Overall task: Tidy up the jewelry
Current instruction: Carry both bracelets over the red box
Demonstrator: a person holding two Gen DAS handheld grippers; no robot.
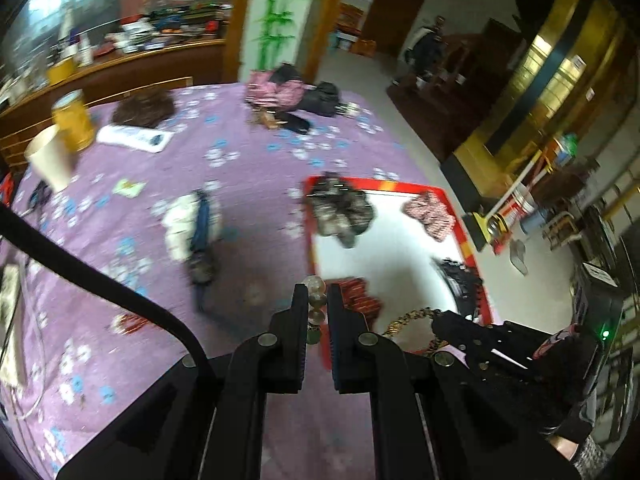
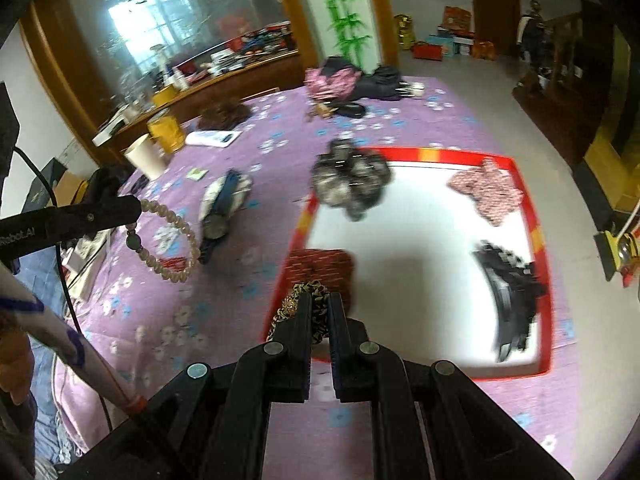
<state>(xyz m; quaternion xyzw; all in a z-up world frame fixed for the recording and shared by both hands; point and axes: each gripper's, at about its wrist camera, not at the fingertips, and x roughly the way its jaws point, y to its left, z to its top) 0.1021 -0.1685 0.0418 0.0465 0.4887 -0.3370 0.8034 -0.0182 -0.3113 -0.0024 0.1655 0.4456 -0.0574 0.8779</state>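
My left gripper [image 1: 318,300] is shut on a beaded bracelet [image 1: 315,308] of pale round beads; from the right wrist view it hangs as a loop [image 2: 170,236] from the left gripper [image 2: 138,210] above the purple cloth. My right gripper [image 2: 320,308] is shut on a leopard-print scrunchie [image 2: 304,306], held over the near left corner of the white tray with a red rim [image 2: 420,154]. The scrunchie also shows in the left wrist view [image 1: 408,320]. On the tray lie a grey fluffy scrunchie [image 2: 352,180], a pink patterned one [image 2: 486,192], a black one [image 2: 508,288] and a red-brown one [image 2: 320,266].
A purple flowered cloth [image 2: 280,152] covers the table. On it lie a white-and-blue item [image 2: 226,204], a paper cup [image 2: 144,160], a yellow tin [image 2: 166,132], a white box [image 2: 214,138] and dark clothes [image 2: 352,84] at the far edge. Floor lies to the right.
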